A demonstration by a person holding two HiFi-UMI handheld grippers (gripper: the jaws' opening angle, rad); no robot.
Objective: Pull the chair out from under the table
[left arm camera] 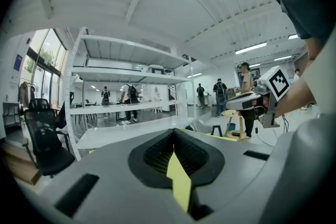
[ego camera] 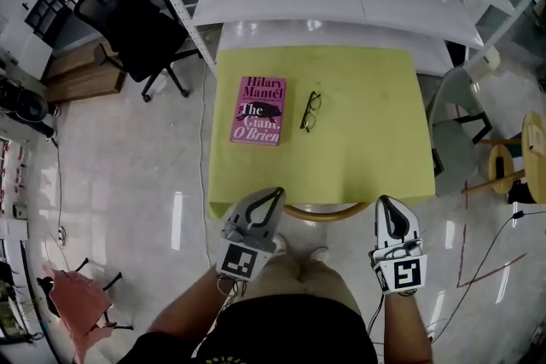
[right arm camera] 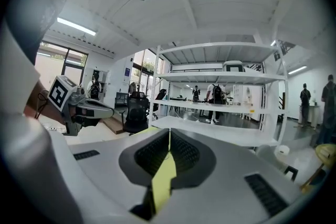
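Both claws are held low at the near side of the table (ego camera: 367, 158), which is covered by a yellow cloth. The left claw (ego camera: 271, 199) is pressed shut, and nothing is held in it. The right claw (ego camera: 386, 202) is shut too, and it is empty as well.

The chair (ego camera: 324, 214) is tucked under the table, so only a curved wooden edge is seen. That edge is found between the two claws, close to their tips. The claws are likely placed one on each side so the chair can be caught from both sides and pulled out straight. The chair has not been grabbed yet, so the claws must be opened first.

A pink book (ego camera: 258, 110) and a pair of glasses (ego camera: 310, 111) are laid further ahead of the claws, on the cloth. They should not be bumped.
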